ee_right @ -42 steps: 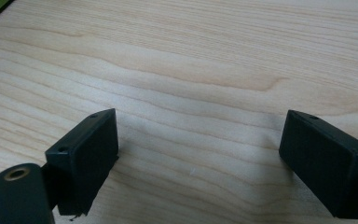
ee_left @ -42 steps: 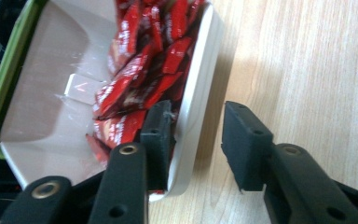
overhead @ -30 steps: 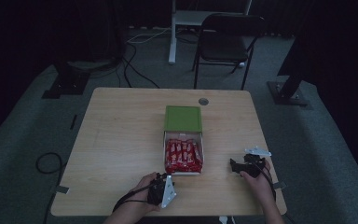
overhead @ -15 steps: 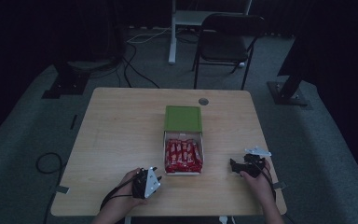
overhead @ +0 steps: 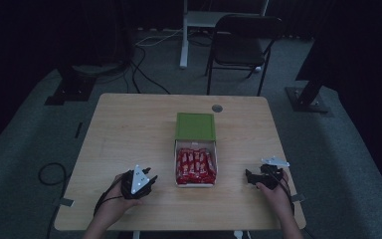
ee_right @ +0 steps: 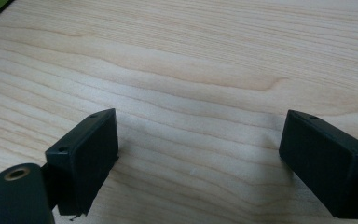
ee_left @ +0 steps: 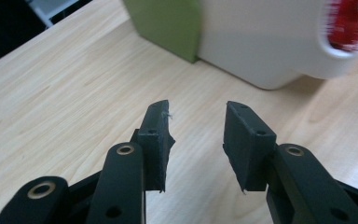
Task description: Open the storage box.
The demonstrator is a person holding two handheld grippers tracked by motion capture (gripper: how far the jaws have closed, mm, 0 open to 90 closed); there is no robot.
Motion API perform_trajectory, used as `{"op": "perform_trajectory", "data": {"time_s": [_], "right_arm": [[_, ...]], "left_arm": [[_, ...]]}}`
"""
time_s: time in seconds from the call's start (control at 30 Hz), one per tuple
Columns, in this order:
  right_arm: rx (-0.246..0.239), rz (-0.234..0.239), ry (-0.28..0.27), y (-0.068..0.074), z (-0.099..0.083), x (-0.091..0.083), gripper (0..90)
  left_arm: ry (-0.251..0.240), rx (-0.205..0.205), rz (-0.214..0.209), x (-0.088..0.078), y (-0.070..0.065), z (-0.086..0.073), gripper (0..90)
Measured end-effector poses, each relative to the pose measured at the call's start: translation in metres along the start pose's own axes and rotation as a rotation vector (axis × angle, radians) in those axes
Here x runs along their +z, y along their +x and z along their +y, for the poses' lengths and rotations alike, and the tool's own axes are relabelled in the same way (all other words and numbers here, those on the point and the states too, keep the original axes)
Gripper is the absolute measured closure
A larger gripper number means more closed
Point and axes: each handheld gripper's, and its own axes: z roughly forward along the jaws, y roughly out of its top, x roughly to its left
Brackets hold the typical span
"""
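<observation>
left gripper [overhead: 146, 180] sits with jaws narrowly apart and empty, right gripper [overhead: 251, 177] wide apart and empty, both resting on the tabletop [overhead: 129, 134]. between them we see the open white box [overhead: 195, 182] full of red bars [overhead: 195, 164], green lid [overhead: 195, 126] flipped back. nothing picked out yet, all the handling looks still ahead.

My left gripper [overhead: 146, 180] has bare table [overhead: 129, 129] all around it. The white box [overhead: 195, 167] of red bars [overhead: 195, 164] stands just to its right, blocking that way. My right gripper [overhead: 252, 178] has open wood between it and the box.
</observation>
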Motion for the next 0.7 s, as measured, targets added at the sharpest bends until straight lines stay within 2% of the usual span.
{"op": "perform_trajectory", "data": {"time_s": [0.27,0.3,0.5,0.6,0.63,0.7], "right_arm": [[0.001,0.0,0.0,0.0,0.0,0.0,11.2],[0.001,0.0,0.0,0.0,0.0,0.0,11.2],[0.001,0.0,0.0,0.0,0.0,0.0,11.2],[0.001,0.0,0.0,0.0,0.0,0.0,11.2],[0.001,0.0,0.0,0.0,0.0,0.0,11.2],[0.001,0.0,0.0,0.0,0.0,0.0,11.2]], "left_arm": [[0.001,-0.078,0.031,0.001,0.02,-0.012,59.6],[0.004,-0.083,0.033,0.001,0.022,-0.014,55.2],[0.008,-0.129,0.047,0.001,0.033,-0.02,44.3],[0.028,-0.156,0.035,0.001,0.038,-0.023,39.1],[0.039,-0.161,0.03,0.0,0.039,-0.024,33.2],[0.056,-0.167,0.022,0.0,0.041,-0.025,28.0]]}}
